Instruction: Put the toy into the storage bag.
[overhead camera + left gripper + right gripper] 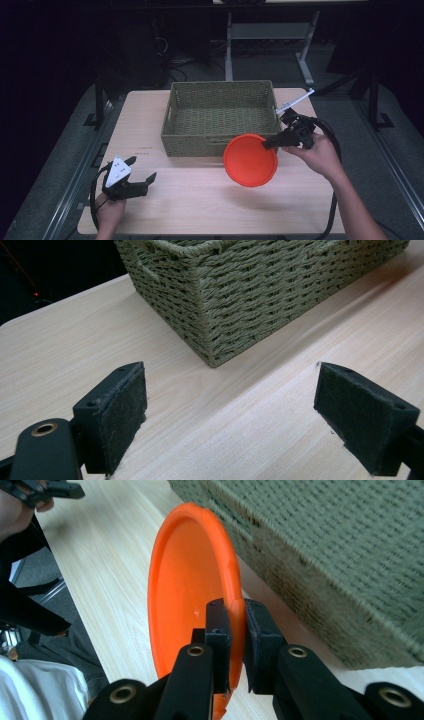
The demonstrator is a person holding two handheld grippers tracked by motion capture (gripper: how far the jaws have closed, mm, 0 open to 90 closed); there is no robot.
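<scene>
Pale wood table (200, 210): a round, shallow orange plate (250, 160) is pinched at its rim by the right gripper (270, 142), beside the woven basket (220, 117); the left gripper (142, 175) is held wide open, empty.

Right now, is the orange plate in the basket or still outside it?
Outside. The right gripper holds the orange plate by its rim, lifted and tilted in front of the basket's near wall, above the table.

You're in a lab or test room, not a home: bare pale wood tabletop (200, 200) on a metal frame, dark surroundings, cables (172, 62) on the grey floor, the legs of another metal stand (305, 60) behind.
</scene>
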